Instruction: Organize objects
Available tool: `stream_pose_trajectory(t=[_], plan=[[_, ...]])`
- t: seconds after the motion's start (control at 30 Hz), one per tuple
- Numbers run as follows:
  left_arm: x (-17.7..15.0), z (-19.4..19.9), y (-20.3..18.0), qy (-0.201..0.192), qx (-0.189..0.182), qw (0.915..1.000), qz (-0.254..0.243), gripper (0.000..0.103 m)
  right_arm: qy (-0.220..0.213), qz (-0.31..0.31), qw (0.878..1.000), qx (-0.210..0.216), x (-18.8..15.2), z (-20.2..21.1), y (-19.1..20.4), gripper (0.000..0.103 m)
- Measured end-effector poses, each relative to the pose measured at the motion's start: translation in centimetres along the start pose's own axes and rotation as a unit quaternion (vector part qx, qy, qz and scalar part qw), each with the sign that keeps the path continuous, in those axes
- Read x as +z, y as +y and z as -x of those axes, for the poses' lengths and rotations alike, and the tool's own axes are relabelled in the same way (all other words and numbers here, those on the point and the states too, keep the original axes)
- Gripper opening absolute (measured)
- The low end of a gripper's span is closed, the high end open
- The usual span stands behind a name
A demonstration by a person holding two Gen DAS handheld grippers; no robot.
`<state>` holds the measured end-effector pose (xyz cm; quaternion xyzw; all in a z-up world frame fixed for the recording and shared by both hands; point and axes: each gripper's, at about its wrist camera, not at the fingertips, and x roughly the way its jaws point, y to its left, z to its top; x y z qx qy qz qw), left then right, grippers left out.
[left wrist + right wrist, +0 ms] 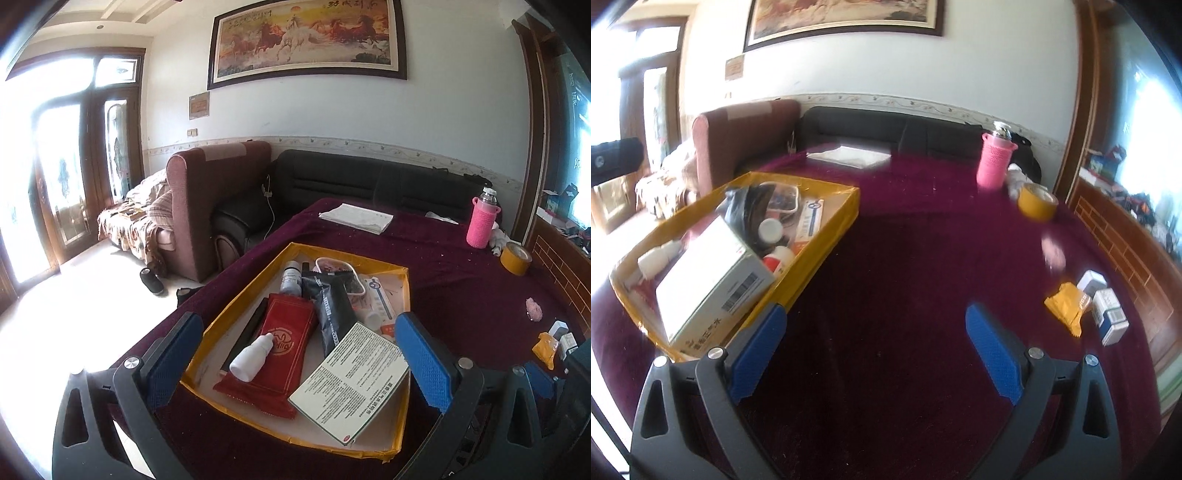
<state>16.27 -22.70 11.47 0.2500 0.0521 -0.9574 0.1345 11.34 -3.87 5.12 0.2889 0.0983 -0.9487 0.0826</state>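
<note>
where it lies, yellow tray [236, 314] holds white box [354, 380].

Matt velvety cloth [905, 277], glossy red packet [280, 354], knitted bottle sleeve [480, 221]

- Sat on the table [905, 258] at nine o'clock: tray [827, 236], with a box [713, 280], pouches [288, 339] and small bottle [253, 356] inside.
- Stood at one o'clock: flask [994, 162], tape roll [1036, 201] just beside.
- Lay at three o'clock: packet [1067, 306], two small cartons [1104, 306] touching behind.
</note>
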Motion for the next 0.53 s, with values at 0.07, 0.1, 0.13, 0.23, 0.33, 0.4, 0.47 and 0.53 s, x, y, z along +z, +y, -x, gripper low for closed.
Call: stream_pose_trajectory(t=[0.07,0.1,0.13,0.23,0.33,0.4,0.47,0.53], plan=[[-0.3,-0.4,0.4,0.013,-0.001,0.9999,0.01,0.102,-0.006,0.008,1.0,-0.005,0.3,0.2,0.2,0.098],[-0.4,-0.7,0.5,0.019,0.0,0.9997,0.014,0.102,-0.006,0.011,1.0,-0.007,0.4,0.2,0.3,0.098],[-0.5,-1.0,0.7,0.026,0.002,0.9995,0.016,0.102,-0.006,0.015,1.0,-0.007,0.6,0.2,0.5,0.098],[-0.9,-1.5,1.1,0.038,0.007,0.9991,0.019,0.102,-0.006,0.027,1.0,-0.012,1.0,0.1,0.8,0.098],[-1.3,-2.1,1.3,0.051,0.015,0.9984,0.022,0.102,-0.003,0.03,0.999,-0.015,1.3,0.0,1.1,0.098],[-1.5,-2.3,1.5,0.055,0.02,0.998,0.025,0.102,0.0,0.029,0.999,-0.014,1.4,-0.1,1.2,0.098],[-1.8,-2.4,1.5,0.053,0.025,0.998,0.025,0.102,0.004,0.031,0.999,-0.013,1.6,-0.2,1.4,0.098],[-1.9,-2.4,1.4,0.051,0.038,0.9978,0.017,0.102,0.008,0.034,0.999,-0.013,1.7,-0.3,1.5,0.098]])
